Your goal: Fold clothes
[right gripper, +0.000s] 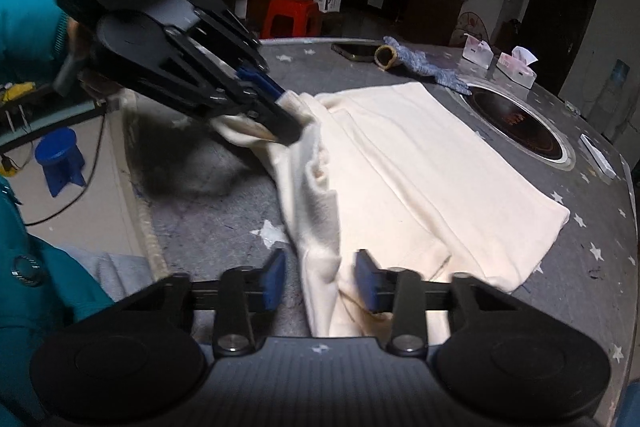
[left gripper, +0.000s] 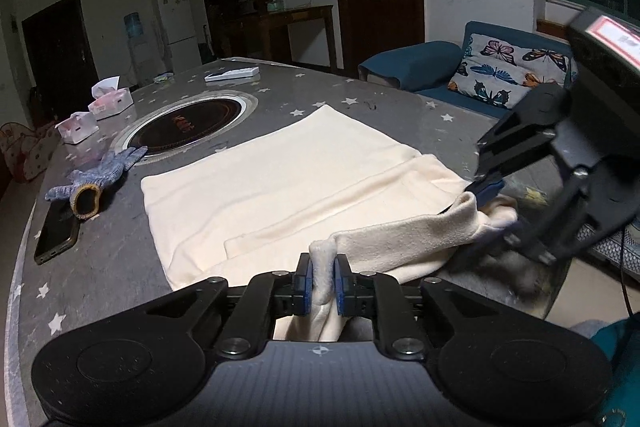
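Near the surface (left gripper: 120, 259) edge, left gripper (left gripper: 323, 283) clenched on the cream garment (left gripper: 280, 179); right gripper (right gripper: 320, 281) released, straddling a fold.

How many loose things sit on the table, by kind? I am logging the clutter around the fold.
Cream garment: 1
Knit glove: 1
Phone: 1
Tissue boxes: 2
White remote: 1
Total: 6
The built-in cooktop is not counted.
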### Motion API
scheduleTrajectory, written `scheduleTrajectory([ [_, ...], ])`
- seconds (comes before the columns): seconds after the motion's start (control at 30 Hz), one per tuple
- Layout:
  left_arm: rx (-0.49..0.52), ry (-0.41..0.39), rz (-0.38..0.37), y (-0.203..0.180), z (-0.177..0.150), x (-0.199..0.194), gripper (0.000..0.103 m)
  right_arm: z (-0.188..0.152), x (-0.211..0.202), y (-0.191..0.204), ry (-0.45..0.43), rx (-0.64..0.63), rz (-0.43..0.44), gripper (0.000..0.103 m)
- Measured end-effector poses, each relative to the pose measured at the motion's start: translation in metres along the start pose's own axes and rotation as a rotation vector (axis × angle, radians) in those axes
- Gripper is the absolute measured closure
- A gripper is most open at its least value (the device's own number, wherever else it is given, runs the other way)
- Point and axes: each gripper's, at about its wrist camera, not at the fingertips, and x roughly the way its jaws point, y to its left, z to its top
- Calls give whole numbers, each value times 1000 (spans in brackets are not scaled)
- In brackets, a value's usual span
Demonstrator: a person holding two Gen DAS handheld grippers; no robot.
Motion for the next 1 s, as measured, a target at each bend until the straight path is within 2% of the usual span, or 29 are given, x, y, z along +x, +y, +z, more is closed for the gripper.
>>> scheduleTrajectory([
  [0.07, 21, -5, 7, -4, -5, -6, 80, 2, 2, -3, 4, 22, -3, 83],
  [0.13, 45, -9, 17, -9, -12, -12, 62, 4, 0, -10, 0, 63, 6, 88],
  [0.17, 58, -11, 23, -11, -16, -15, 60, 5, -1, -14, -1, 89, 14, 88],
  [0.33, 114, 13, 47, -18, -32, -21, 56, 9, -8, -28, -16, 175, 41, 90],
  [0.57, 169, 31, 103, -10, -44, -17, 56, 16, -16, -32, -42, 184, 19, 91],
  [0.67, 169, 31, 99, -5, -47, -18, 64, 16, -18, -33, -45, 194, 7, 92],
  [0.73, 156, 32, 98, -2, -49, -17, 79, 14, -18, -32, -45, 204, 2, 93],
  [0.83, 129, 20, 95, 0, -50, -19, 90, 12, -18, -30, -49, 213, -5, 94],
  [1.0, 91, -24, 85, 0, -45, -32, 93, 12, -26, -25, -77, 208, -16, 95],
])
